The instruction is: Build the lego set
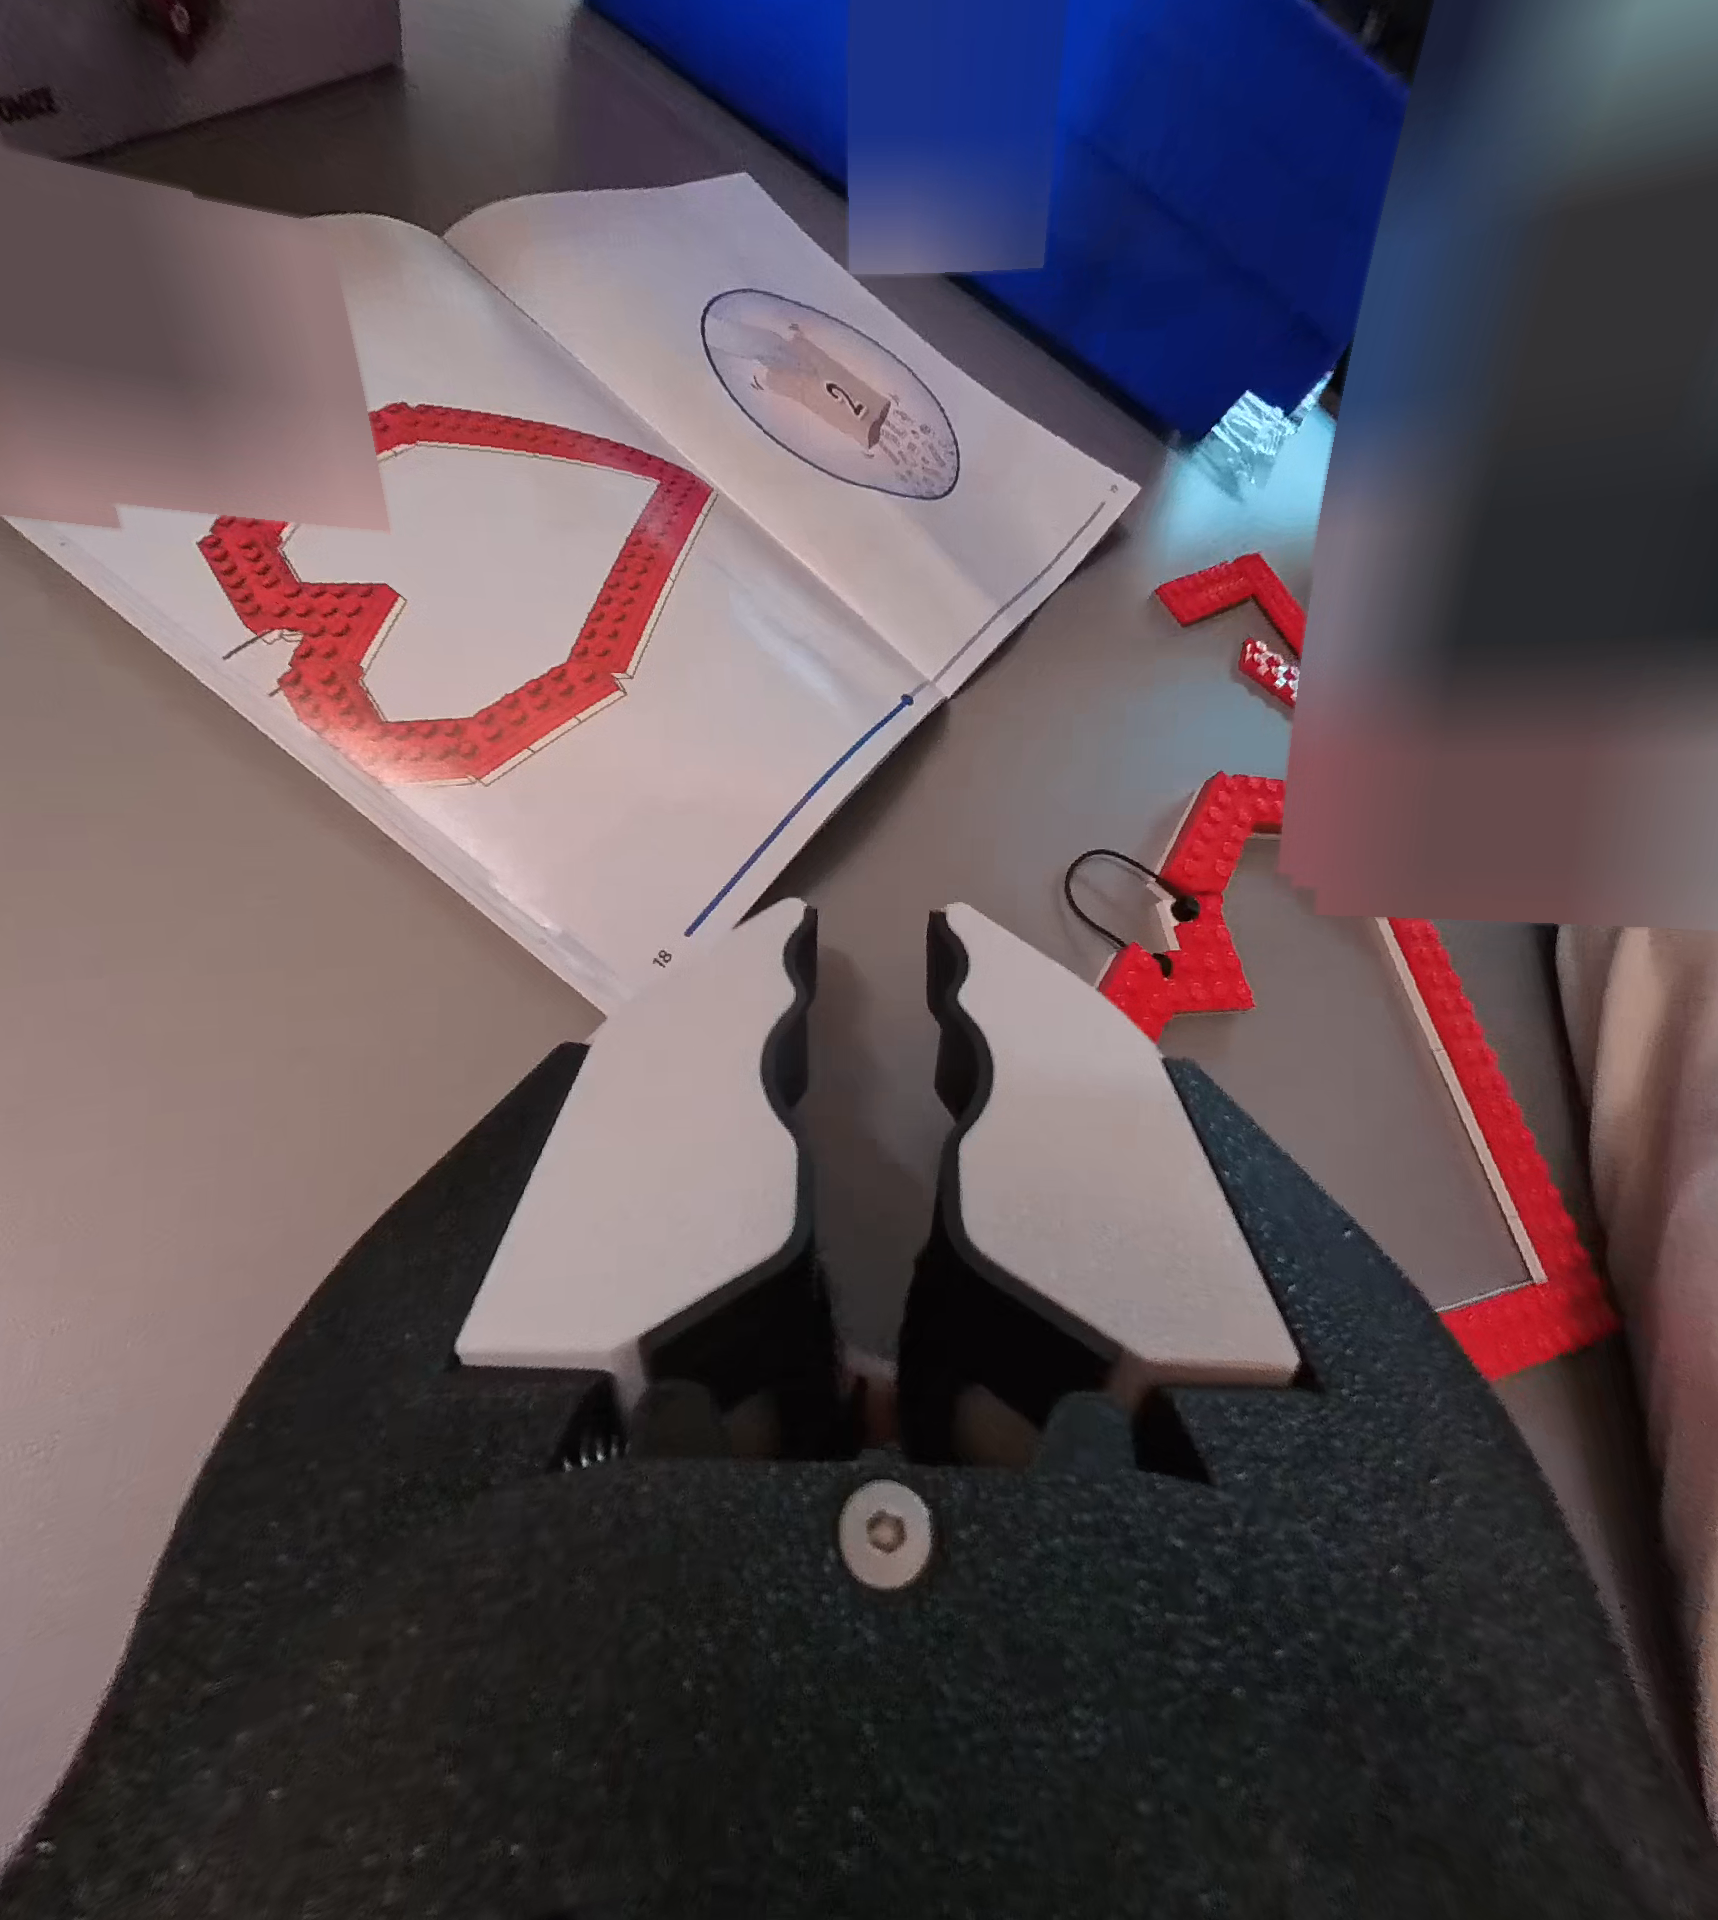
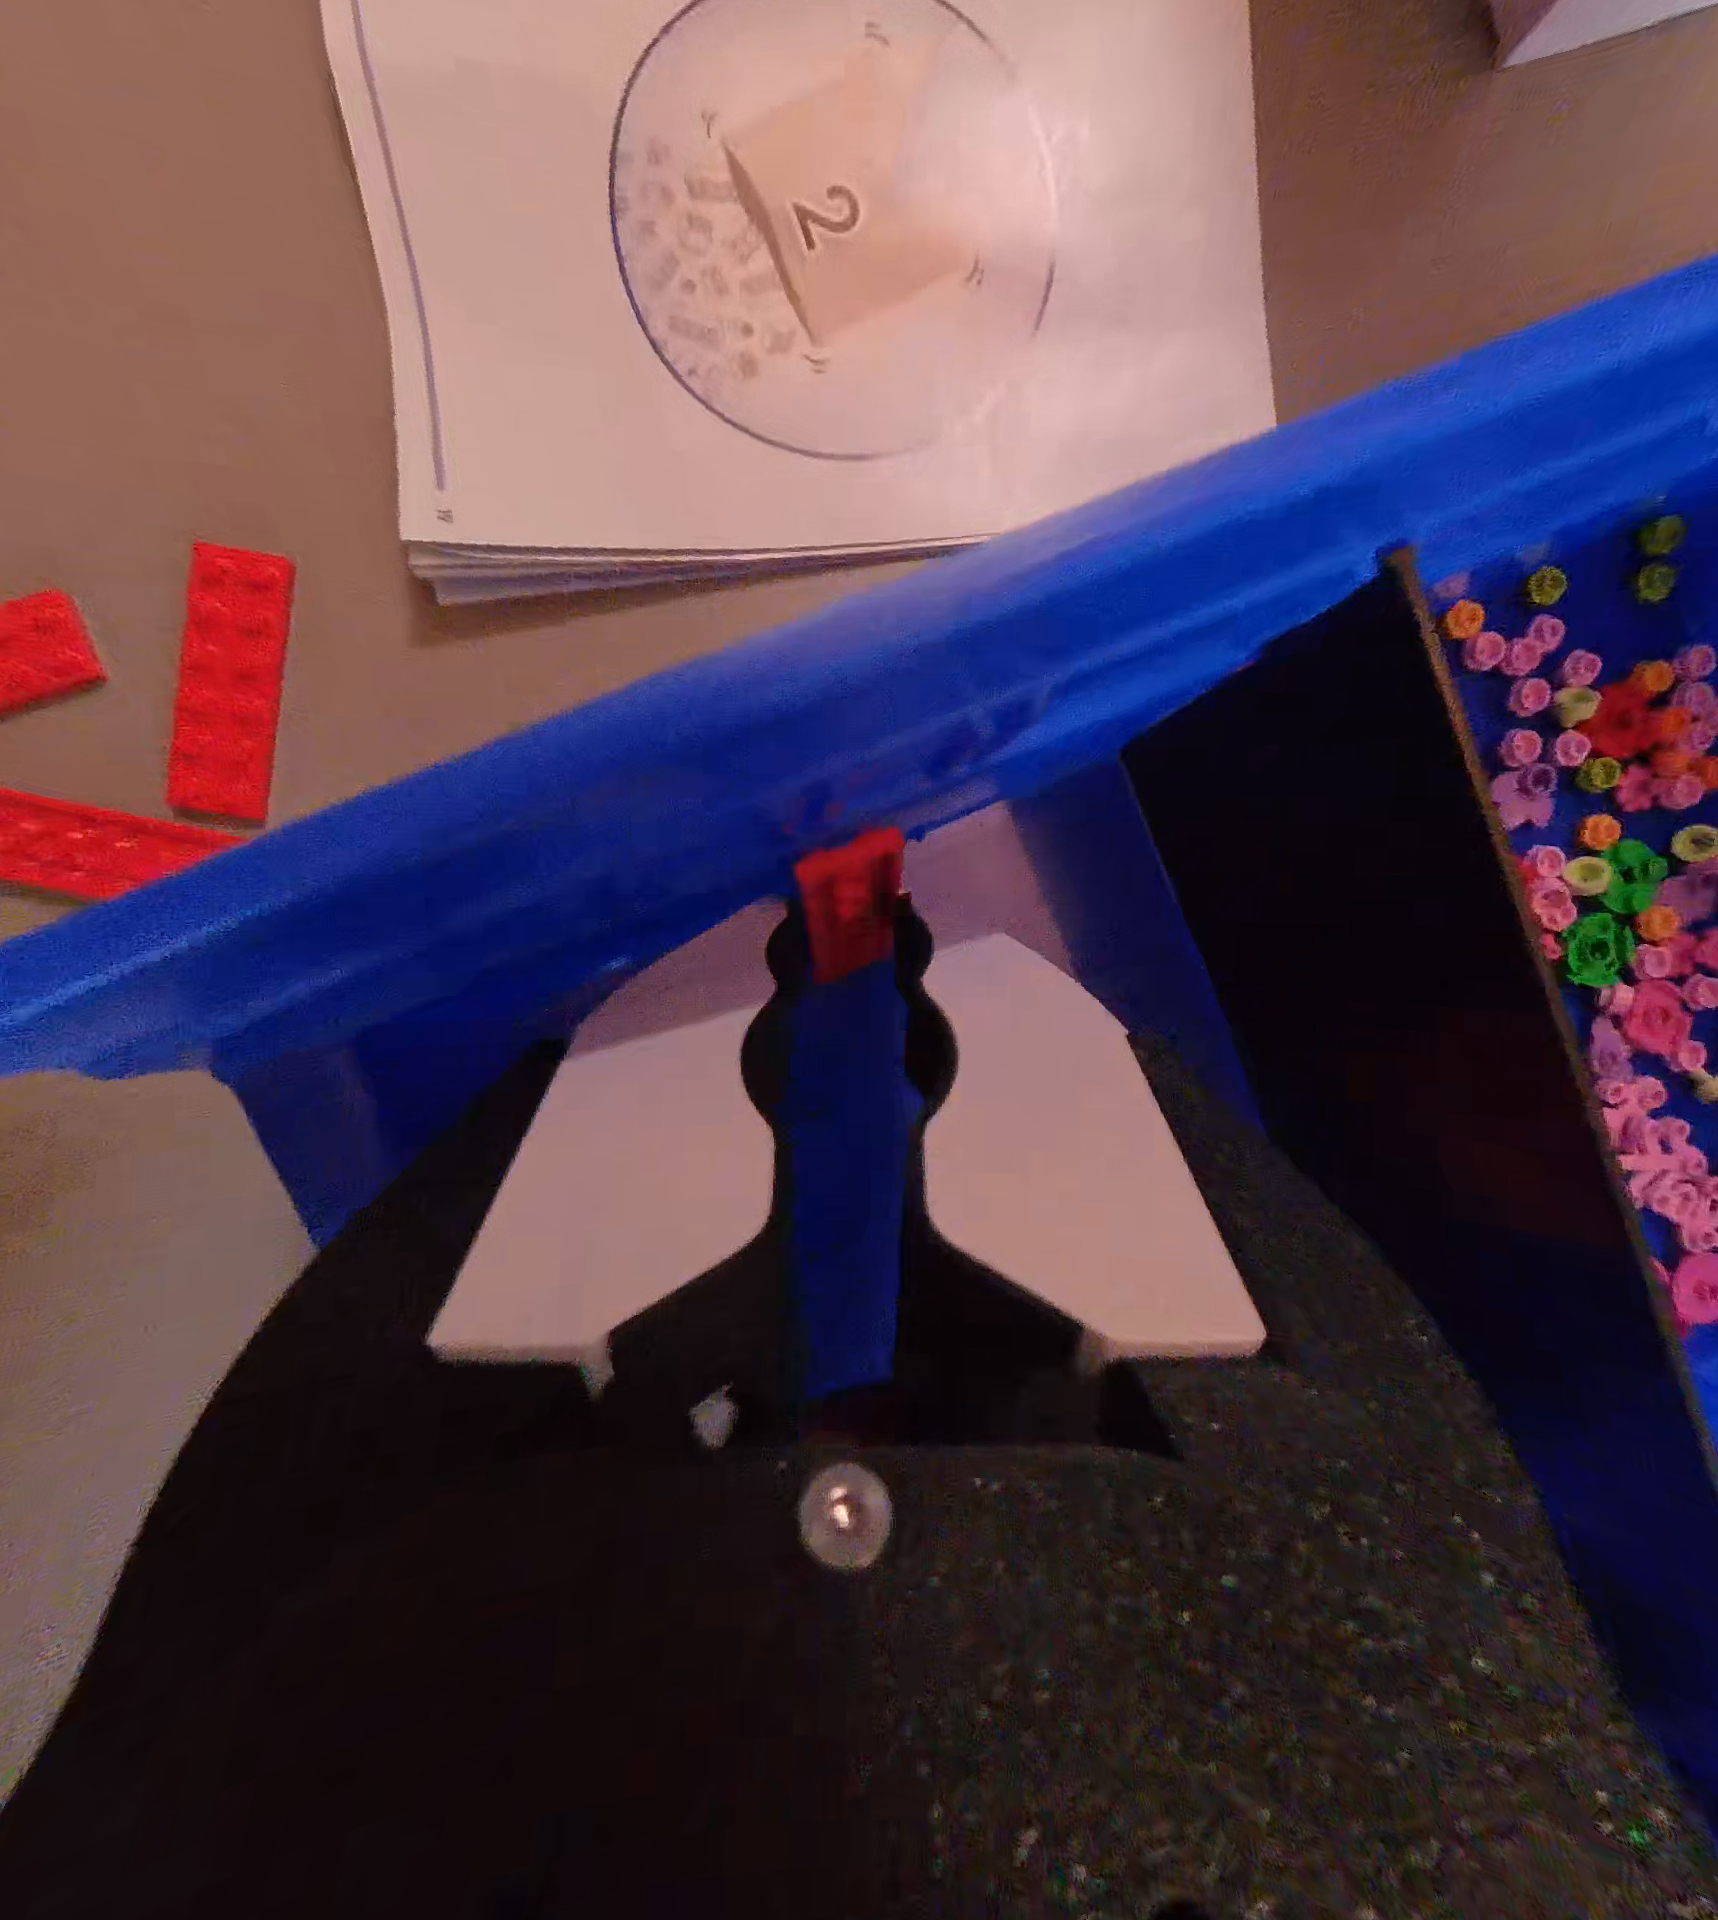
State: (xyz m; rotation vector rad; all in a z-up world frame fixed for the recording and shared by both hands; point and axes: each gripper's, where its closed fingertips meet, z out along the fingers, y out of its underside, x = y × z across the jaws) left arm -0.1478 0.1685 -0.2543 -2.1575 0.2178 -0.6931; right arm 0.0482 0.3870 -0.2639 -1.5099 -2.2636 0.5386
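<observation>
Left wrist view: the left gripper (image 1: 870, 940) hovers over the grey table (image 1: 159, 1091) with its jaws narrowly parted and nothing between them. Beyond its tips lies the open instruction booklet (image 1: 626, 582), whose left page bears a drawing of a red heart outline. To the right of the booklet lies the partly built red heart frame (image 1: 1504, 1143), flat on the table, with a thin black cord loop (image 1: 1104, 894) fixed at its notch. Above the frame, and farther from the gripper, lie loose red plates (image 1: 1224, 587), partly covered by a blurred patch. Behind the booklet stands a blue bin (image 1: 1198, 260); a white box (image 1: 190, 73) sits at the far left corner beyond the booklet.

Right wrist view: the right gripper (image 2: 850, 914) is closed on a small red plate (image 2: 850, 904), held upright at the fingertips, just at the near rim of the blue bin (image 2: 834, 717). A dark divider (image 2: 1354, 935) splits the bin; the compartment to its right holds many small flower pieces (image 2: 1644, 883) in pink, green, orange, red and olive. On the table beyond the bin's rim, left of the booklet (image 2: 834, 312), lie three flat red plates (image 2: 231, 681), close together; whether they touch cannot be told.
</observation>
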